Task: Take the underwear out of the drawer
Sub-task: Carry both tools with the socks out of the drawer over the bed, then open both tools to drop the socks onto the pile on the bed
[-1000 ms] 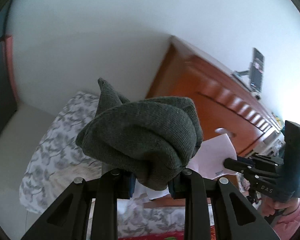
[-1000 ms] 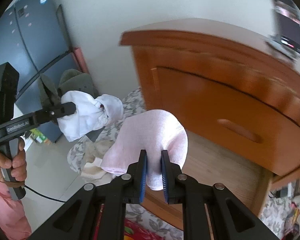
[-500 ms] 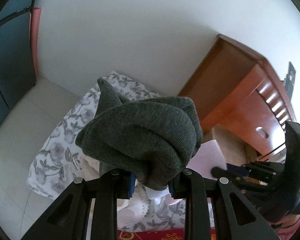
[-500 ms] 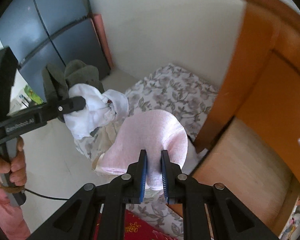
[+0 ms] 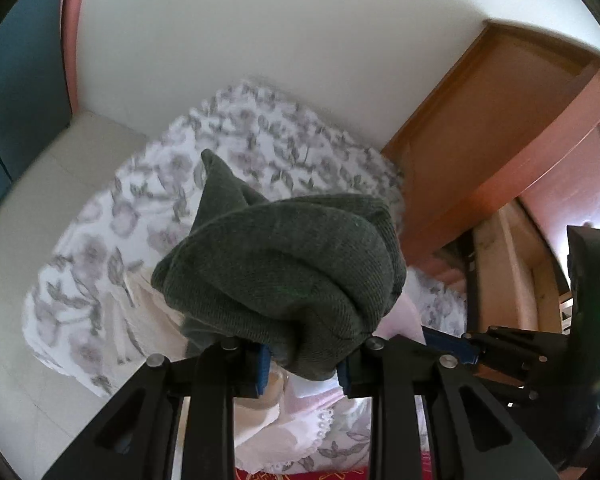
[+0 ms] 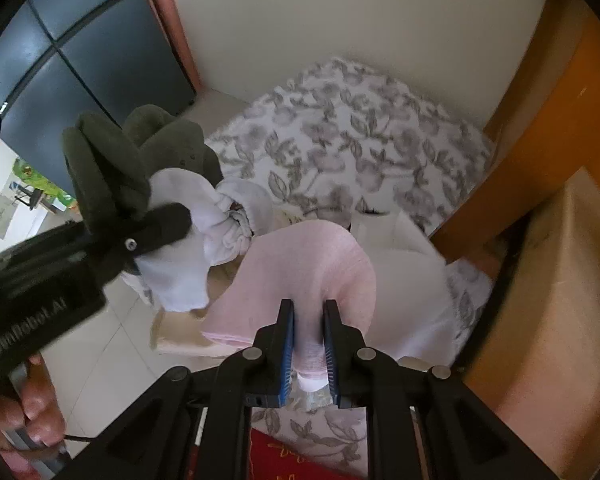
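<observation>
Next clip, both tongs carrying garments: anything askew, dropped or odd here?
One oddity: the left tongs grip two garments at once, a dark green knit piece bunched with a white one. The right tongs pinch a single pink piece. Other clothes lie loosely on the floral cloth.

Both grippers angled steeply downward, side by side.
The left gripper (image 5: 302, 364) and right gripper (image 6: 308, 350) each have jaws clamped on cloth.
</observation>
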A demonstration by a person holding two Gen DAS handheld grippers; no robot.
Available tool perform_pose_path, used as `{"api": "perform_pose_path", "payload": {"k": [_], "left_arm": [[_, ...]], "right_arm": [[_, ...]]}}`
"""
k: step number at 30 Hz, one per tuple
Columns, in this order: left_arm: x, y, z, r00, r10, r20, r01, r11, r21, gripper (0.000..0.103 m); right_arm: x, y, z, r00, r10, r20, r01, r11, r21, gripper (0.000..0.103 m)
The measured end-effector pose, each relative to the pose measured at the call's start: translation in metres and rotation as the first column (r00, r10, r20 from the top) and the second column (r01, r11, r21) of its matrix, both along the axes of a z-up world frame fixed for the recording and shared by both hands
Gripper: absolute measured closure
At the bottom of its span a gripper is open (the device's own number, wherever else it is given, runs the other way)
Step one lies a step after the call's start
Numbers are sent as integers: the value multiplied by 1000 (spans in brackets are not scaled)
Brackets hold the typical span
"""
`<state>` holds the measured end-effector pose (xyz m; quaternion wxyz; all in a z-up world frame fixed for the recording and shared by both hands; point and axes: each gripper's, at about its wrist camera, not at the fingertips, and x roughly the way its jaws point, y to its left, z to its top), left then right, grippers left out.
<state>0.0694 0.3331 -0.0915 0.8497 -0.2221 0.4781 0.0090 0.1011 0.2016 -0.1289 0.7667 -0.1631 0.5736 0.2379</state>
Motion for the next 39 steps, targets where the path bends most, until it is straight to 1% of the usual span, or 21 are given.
{"api": "perform_pose_path", "payload": {"k": [2, 3, 4, 7, 11, 12, 15, 17, 18, 19, 21, 25, 29, 33, 34, 37, 39], "left_arm": [[-1, -1, -17, 1000, 0, -18, 0, 1000, -27, 76], [0, -2, -22, 1000, -3, -19, 3, 999, -33, 76], [-1, -4, -28, 1000, -8, -21, 7, 999, -37, 76], [0, -6, -43, 999, -9, -38, 8, 999, -43, 75], [0, -7, -58, 998, -7, -55, 4, 999, -49, 74], [0, -7, -61, 998, -6, -59, 3, 999, -50, 71], [1, -8, -67, 997, -7, -75, 3, 998, -57, 68], [-1, -9, -64, 998, -18, -67, 13, 997, -76, 67], [-2, -9, -63, 998, -20, -67, 15, 996, -85, 66], [-3, -8, -60, 997, -19, -70, 13, 996, -89, 64], [-6, -5, -56, 997, -15, -72, 8, 995, -103, 57], [-16, 0, -43, 997, -5, -71, -5, 990, -141, 51], [-28, 2, -28, 998, -7, -57, -1, 989, -151, 44], [-45, 5, -14, 1000, 0, -30, -6, 986, -168, 42], [-49, 5, -11, 1000, 6, -27, -10, 988, -156, 42], [-63, 1, 3, 1000, -1, -1, 1, 996, -85, 41], [-69, -1, 8, 1000, -4, 15, 5, 998, -65, 40]], "right_arm": [[1, 0, -17, 1000, -5, -17, 5, 1000, -22, 85], [0, 2, -22, 1000, 9, 4, -9, 999, -49, 85], [-1, 4, -28, 1000, 15, 7, -14, 998, -57, 85], [2, 6, -47, 1000, 5, -21, -7, 996, -88, 85], [2, 9, -63, 999, 18, -26, -21, 993, -114, 85], [2, 9, -65, 999, 21, -26, -24, 992, -121, 85], [1, 11, -66, 999, 31, -25, -34, 990, -135, 85], [1, 12, -63, 999, 44, -18, -46, 989, -141, 80], [1, 12, -61, 999, 50, -11, -51, 988, -144, 75], [0, 13, -57, 998, 62, 4, -61, 986, -152, 67], [0, 13, -51, 997, 73, 20, -69, 986, -152, 59], [-2, 14, -36, 994, 97, 45, -90, 984, -151, 59], [-7, 14, -21, 989, 128, 75, -116, 982, -151, 57], [-14, 11, -5, 985, 138, 102, -122, 982, -145, 54], [-17, 9, 1, 984, 141, 113, -125, 982, -140, 54], [-27, 5, 17, 980, 143, 141, -126, 985, -122, 54], [-34, 1, 26, 978, 142, 154, -128, 987, -95, 54]]}}
